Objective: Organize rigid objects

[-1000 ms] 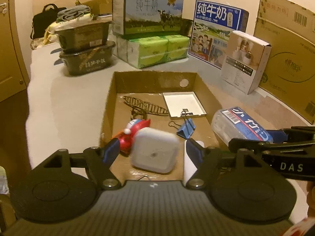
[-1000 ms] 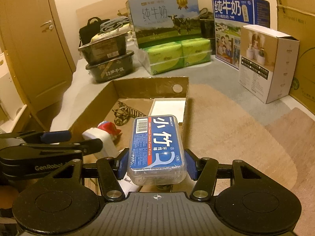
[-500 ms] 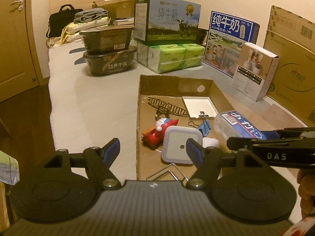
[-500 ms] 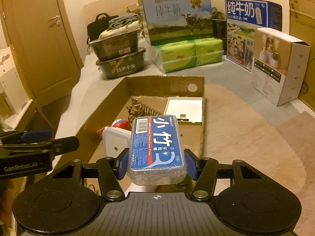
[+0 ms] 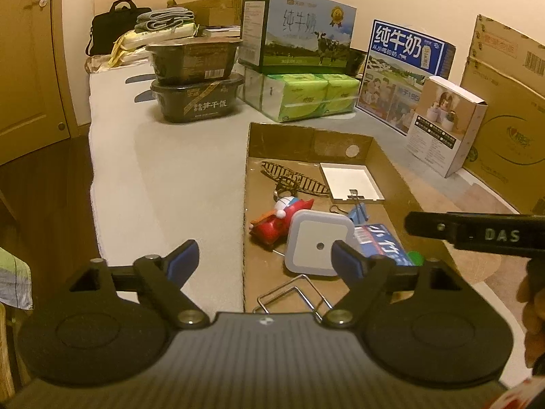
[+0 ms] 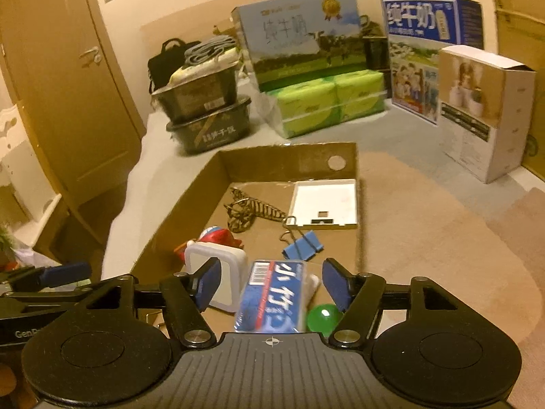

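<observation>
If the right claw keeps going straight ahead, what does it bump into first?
Probably the blue floss box, lying right between the open right claw tips inside the cardboard tray; depth is hard to judge.

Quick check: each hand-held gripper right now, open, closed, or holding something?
Left hand-held gripper: open, holding nothing.
Right hand-held gripper: open, holding nothing; the blue floss box lies between its fingers.

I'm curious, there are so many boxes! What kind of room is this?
Probably a room in someone's home, used for storage. A wooden door, milk cartons stacked on tissue packs, and a black bag point to that.
</observation>
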The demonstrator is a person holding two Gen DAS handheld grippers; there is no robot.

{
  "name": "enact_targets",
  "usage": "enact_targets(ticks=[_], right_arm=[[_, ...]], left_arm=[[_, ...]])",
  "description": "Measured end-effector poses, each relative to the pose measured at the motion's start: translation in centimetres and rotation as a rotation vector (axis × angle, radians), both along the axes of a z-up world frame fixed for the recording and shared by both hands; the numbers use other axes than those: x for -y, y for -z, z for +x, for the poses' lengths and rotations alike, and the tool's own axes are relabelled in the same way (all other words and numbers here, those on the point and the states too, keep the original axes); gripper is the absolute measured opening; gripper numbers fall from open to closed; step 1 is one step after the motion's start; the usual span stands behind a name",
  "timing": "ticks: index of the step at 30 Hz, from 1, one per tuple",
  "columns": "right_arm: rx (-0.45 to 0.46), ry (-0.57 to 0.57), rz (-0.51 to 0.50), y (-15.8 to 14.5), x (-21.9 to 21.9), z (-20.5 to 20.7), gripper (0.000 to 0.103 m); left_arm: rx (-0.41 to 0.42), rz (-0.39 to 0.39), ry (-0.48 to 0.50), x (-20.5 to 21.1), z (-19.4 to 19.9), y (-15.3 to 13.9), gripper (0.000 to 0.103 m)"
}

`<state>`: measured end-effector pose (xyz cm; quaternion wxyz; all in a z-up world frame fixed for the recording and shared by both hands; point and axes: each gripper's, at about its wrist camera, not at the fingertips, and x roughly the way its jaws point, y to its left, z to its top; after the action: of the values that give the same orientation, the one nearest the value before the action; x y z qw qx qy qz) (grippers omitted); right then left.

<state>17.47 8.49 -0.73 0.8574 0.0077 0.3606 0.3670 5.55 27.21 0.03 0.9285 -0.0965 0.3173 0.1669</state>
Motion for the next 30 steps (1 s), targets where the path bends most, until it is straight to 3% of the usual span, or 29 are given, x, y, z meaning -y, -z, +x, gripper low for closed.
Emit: enact_targets(ticks=[6,10,16,30], right_arm=[[0.007,0.028,-0.013,-1.3,2.5,-2.0,0.07],[0.033,0.033,-0.036,-1.9,4.3,-4.0,0.084],[0.031,0.05,-0.054,-2.4,7.0,-6.8,0.096],[-0.031,0.103,-0.156,-2.1,13.0,-12.4,0.097]], left_arm=[[0.016,-0.013,-0.001,1.1,-1.8,-0.9,0.096],[0.023,-0.006,-0.008,2.0,-3.2,-1.5,0.103],[0.006,0.004,0.003,4.1,-5.6,-1.7,0.103],[-0.065,-0.048,0.005,9.1,-10.4,-1.6,0.102]])
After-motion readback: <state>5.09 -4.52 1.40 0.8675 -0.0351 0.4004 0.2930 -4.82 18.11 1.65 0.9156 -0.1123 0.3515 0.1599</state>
